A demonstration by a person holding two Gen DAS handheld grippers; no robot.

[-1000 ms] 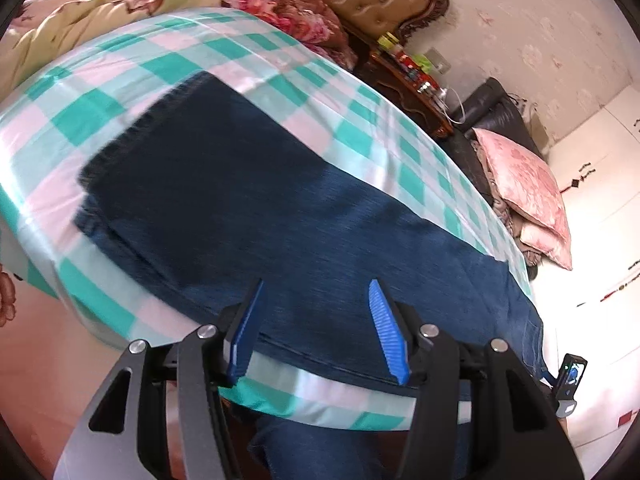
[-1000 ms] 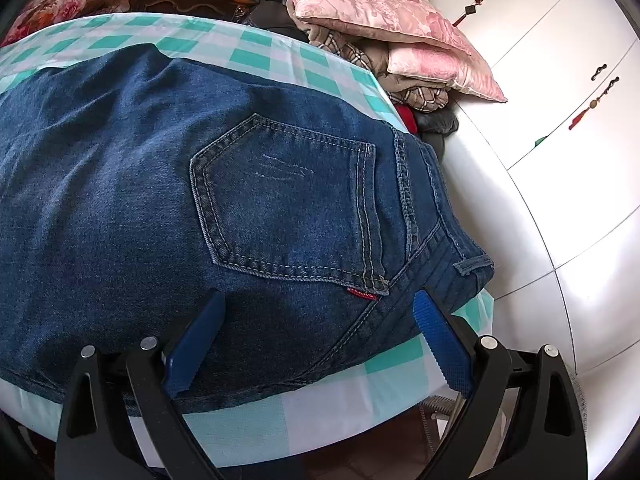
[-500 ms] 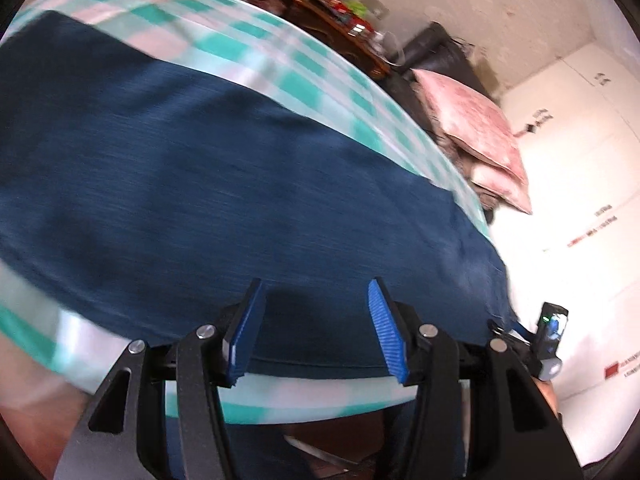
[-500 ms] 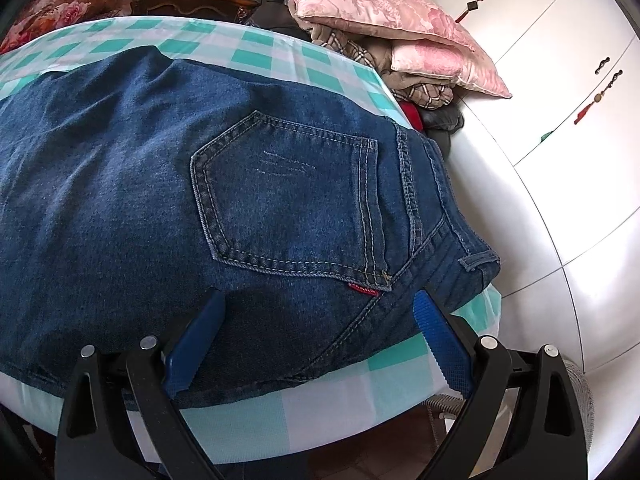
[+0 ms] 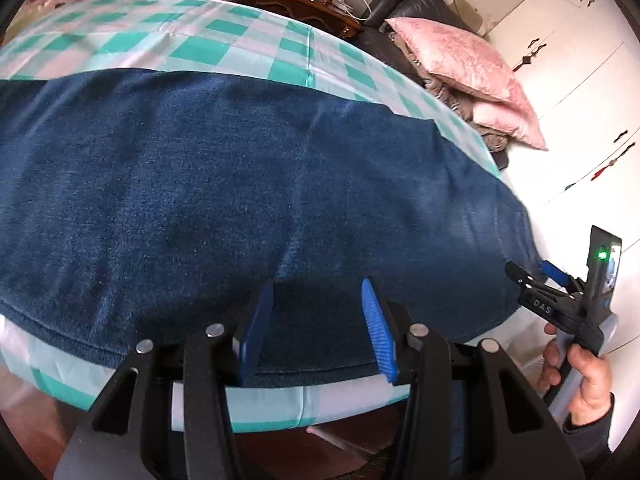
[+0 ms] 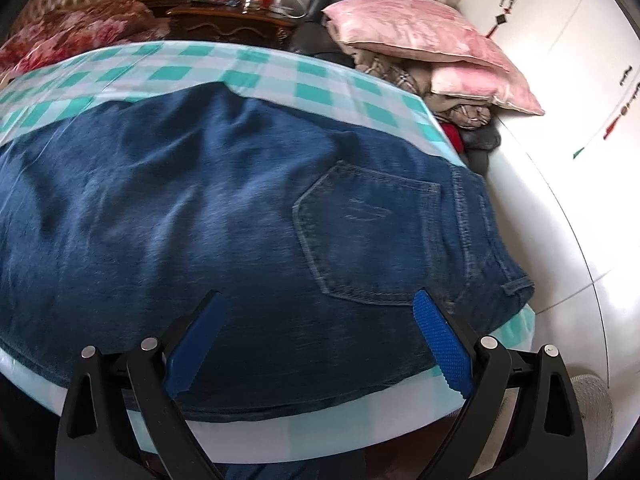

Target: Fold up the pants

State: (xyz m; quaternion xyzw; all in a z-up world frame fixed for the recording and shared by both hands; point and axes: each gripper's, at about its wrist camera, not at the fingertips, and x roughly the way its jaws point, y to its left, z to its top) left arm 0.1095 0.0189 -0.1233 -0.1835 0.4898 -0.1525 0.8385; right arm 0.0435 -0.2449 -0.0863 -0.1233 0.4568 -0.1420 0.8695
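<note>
Denim pants (image 5: 248, 184) lay flat under both grippers. Left gripper (image 5: 316, 328) was closing, empty; right gripper (image 6: 320, 344) gaped, empty. I judged next: pinch the near edge.

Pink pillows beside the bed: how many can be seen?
2, stacked beside the bed: upper pink pillow on top, lower pink pillow beneath it. Others may be hidden.

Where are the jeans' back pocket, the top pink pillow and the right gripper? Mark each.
back pocket (image 6: 372, 236), right wrist view, middle of the pocket panel.
top pink pillow (image 6: 408, 28), right wrist view, its upper face.
right gripper (image 6: 320, 340), right wrist view, midway between fingertips.
</note>
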